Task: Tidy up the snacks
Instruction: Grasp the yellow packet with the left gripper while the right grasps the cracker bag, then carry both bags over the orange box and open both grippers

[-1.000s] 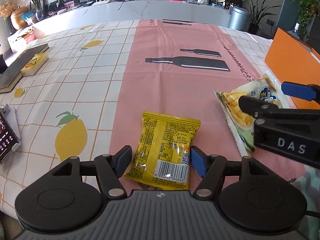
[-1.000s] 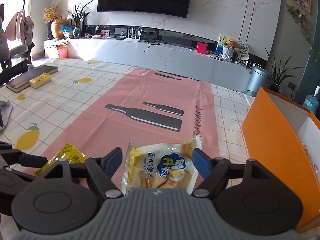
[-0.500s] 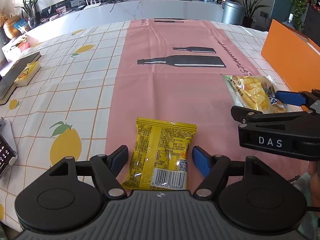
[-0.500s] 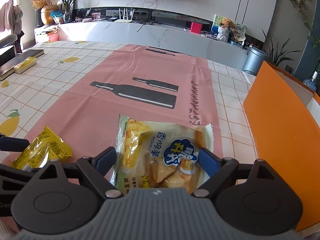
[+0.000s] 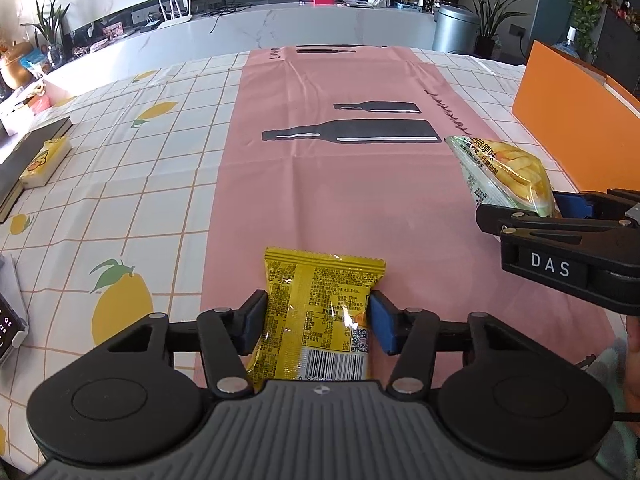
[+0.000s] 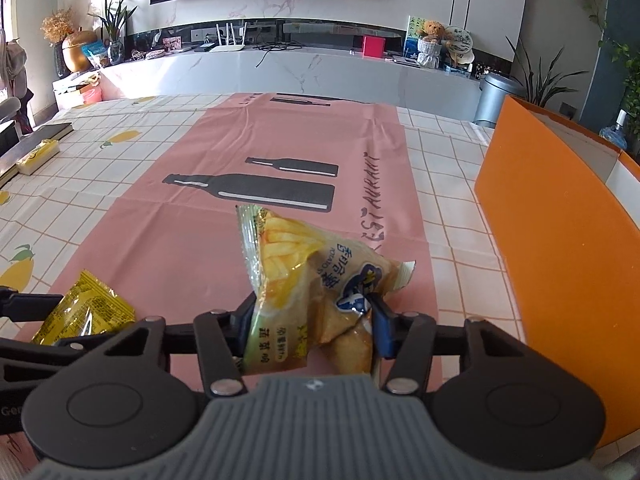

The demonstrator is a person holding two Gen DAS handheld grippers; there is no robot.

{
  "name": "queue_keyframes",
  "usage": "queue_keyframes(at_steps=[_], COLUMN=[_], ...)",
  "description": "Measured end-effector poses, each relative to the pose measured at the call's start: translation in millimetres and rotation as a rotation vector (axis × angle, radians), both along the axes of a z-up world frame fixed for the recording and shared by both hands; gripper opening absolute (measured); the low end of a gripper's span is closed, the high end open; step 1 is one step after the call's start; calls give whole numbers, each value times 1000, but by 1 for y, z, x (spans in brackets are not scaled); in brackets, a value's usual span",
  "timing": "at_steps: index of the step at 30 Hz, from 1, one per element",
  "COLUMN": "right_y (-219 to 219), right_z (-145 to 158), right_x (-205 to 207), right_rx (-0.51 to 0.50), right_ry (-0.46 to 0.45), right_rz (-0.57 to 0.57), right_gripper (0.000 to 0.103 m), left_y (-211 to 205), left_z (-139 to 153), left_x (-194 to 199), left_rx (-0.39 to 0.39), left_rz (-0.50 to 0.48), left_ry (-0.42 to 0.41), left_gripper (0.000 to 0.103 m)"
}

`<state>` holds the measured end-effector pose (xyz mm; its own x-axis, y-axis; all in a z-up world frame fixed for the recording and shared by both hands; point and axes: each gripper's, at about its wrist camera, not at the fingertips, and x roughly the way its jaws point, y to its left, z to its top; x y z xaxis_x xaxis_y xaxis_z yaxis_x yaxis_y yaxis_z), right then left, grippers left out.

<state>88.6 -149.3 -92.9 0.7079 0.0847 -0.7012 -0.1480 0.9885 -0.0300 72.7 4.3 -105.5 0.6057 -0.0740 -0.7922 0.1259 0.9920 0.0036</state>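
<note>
My left gripper (image 5: 318, 322) is shut on a yellow snack packet (image 5: 320, 308) with a barcode, its far end over the pink runner. The packet also shows in the right wrist view (image 6: 86, 308). My right gripper (image 6: 310, 320) is shut on a chips bag (image 6: 316, 280) with a blue logo, crumpled and tilted up off the table. The bag (image 5: 504, 176) and the right gripper (image 5: 560, 216) show at the right of the left wrist view. An orange box (image 6: 560, 240) stands open at the right.
A pink runner (image 5: 340, 176) with bottle prints lies on the lemon-print tablecloth (image 5: 120, 184). A dark book (image 5: 28, 156) with a yellow pack (image 5: 44, 162) lies far left. A phone-like device (image 5: 8, 320) sits at the near left edge.
Both grippers have closed on their packets. The chips bag has crumpled and lifted off the table. The yellow packet is now pinched between the left fingers.
</note>
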Motion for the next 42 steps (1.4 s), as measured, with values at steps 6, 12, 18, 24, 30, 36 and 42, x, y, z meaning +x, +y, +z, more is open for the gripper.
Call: queue_keyframes(at_steps=[6,12,18,24,30,36,42], right_y=[-11,-25,-47,-75,-118,-160,-201], right_z=[12,35,69,96,115,126,138], right_x=[-7,-29,-44,-59,-65,-66,-59], right_rx=[52,80,144,178,175,126,67], right_ry=[-13,-71,-116,-166,-171,-171,-148], right_rz=[-5,1,-15,-34,-79,-107,-114], right_gripper=[47,47,47,47,47,47,47], left_y=[-9,-24,-41,-71,-107,-147,-188], left_z=[9,34,70,98,122,135,144], left_x=[-7,-19,-23,-23,-14,5,23], left_rx=[28,45,9,-6,-30,-58,-86], left_rz=[-25,-50,-64,-131,-219,-320,-441], left_ry=[-19,-71,-116,-168,-213,-215,-186], left_gripper=[61,61,61,61,61,61,61])
